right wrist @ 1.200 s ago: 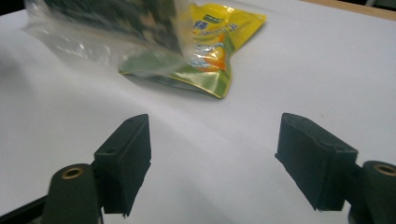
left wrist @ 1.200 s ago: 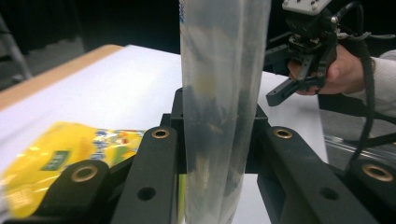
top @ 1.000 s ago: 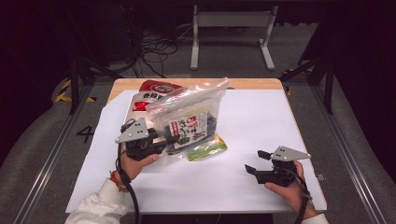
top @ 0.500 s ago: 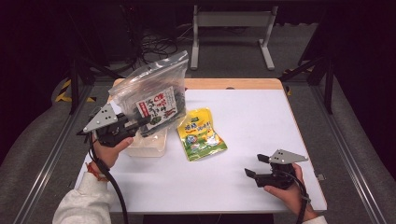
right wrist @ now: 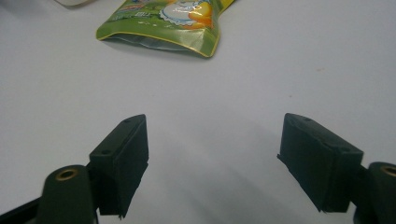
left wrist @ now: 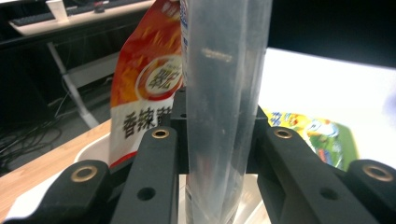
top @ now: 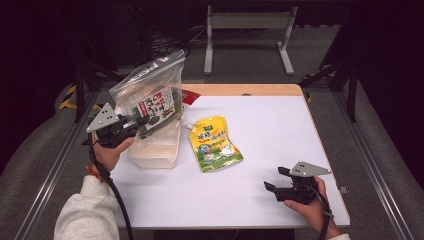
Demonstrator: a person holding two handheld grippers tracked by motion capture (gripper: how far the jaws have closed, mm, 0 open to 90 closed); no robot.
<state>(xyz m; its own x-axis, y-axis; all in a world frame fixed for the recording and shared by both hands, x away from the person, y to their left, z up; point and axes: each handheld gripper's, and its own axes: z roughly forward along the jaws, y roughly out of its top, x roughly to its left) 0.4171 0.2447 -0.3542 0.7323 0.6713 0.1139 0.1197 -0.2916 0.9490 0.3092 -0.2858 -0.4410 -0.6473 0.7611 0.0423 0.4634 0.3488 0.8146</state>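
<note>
My left gripper (top: 136, 121) is shut on a clear zip bag (top: 150, 95) and holds it upright at the table's left, above a white tray (top: 156, 150). Inside the bag is a packet with a dark green and red label (top: 156, 110). Between the jaws in the left gripper view the clear bag (left wrist: 219, 93) stands pinched, with a red-orange snack packet (left wrist: 144, 88) behind it. A yellow-green pouch (top: 214, 142) lies flat on the white table, also seen in the right gripper view (right wrist: 163, 23). My right gripper (top: 274, 181) rests open near the front right, nothing between its jaws.
The white table top (top: 280, 130) has a wooden strip (top: 240, 90) along its far edge. A red packet corner (top: 189, 96) peeks out behind the bag. Metal frame legs (top: 287, 55) stand on the floor beyond the table.
My left gripper has carried the clear bag leftward and lifted it upright, uncovering the yellow-green pouch and the white tray. The right gripper has stayed in place.
</note>
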